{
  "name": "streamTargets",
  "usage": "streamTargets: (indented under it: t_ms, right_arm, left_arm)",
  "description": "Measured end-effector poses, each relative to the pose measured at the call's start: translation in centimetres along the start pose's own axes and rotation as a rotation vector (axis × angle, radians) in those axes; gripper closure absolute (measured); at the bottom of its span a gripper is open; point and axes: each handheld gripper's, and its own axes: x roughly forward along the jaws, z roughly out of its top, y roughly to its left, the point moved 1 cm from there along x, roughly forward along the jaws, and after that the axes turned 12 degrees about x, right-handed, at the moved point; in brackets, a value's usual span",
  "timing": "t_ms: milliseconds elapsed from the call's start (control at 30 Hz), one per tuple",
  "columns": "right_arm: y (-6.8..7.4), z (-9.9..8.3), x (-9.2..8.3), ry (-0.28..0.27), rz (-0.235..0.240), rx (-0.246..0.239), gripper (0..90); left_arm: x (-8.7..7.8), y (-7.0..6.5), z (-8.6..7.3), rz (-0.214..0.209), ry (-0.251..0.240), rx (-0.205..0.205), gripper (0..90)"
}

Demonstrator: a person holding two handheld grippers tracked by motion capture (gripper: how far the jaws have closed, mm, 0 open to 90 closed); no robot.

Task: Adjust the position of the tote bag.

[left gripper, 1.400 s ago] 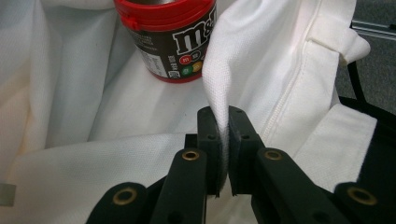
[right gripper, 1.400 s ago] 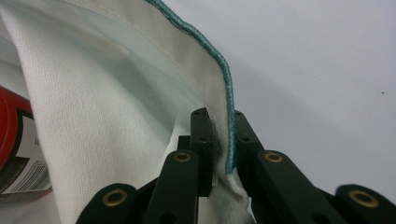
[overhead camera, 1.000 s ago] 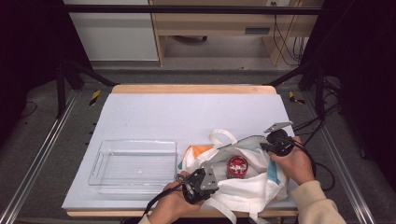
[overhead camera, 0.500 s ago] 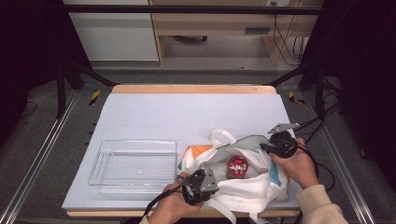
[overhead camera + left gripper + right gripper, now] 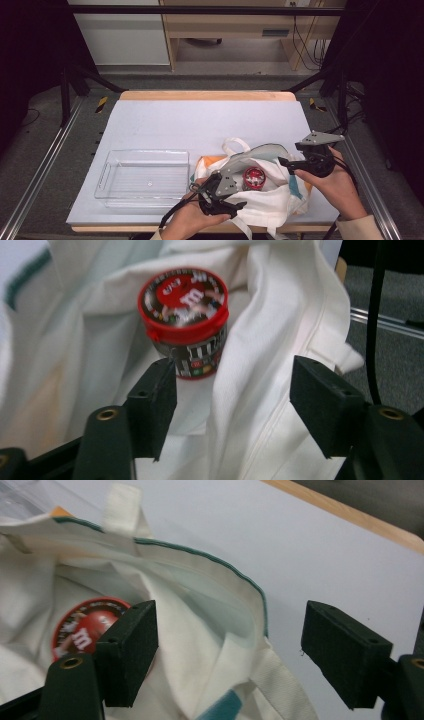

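Bag [image 5: 265, 200] w/ red-lid tub [image 5: 254, 178] inside; L claw [image 5: 239, 205] & R claw [image 5: 284, 161] just opened wide, gripping nothing.

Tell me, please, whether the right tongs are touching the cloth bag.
Apart: in the high view the right tongs hang open just off the cloth bag, and the right gripper view shows nothing pinched.
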Motion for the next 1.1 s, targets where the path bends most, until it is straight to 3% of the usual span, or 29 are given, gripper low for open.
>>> streamTargets:
  t_ms: [200,333,400,633,1067,1100]
  right_arm:
    - [2.2,0.6,-1.1,0.008,0.039,-0.058,22.1]
    - [2.9,0.8,-1.1,0.012,0.055,-0.076,23.9]
    - [3.6,1.0,-0.9,0.029,0.065,-0.088,25.1]
    - [4.5,1.5,-0.3,0.050,0.083,-0.109,26.9]
    - [6.1,1.6,1.8,0.127,0.124,-0.134,25.7]
    - [6.1,1.5,1.9,0.130,0.124,-0.138,25.7]
  left_arm:
    - [-2.2,1.6,0.5,0.060,-0.021,-0.041,24.7]
    - [-3.4,2.7,0.2,0.099,-0.033,-0.083,21.7]
    - [-4.8,4.1,-0.6,0.137,-0.040,-0.117,21.2]
    - [-7.1,6.5,-2.5,0.202,-0.046,-0.176,20.0]
    - [-10.8,9.2,-6.2,0.304,-0.016,-0.246,18.0]
    - [-11.4,9.6,-7.1,0.314,-0.009,-0.263,17.8]
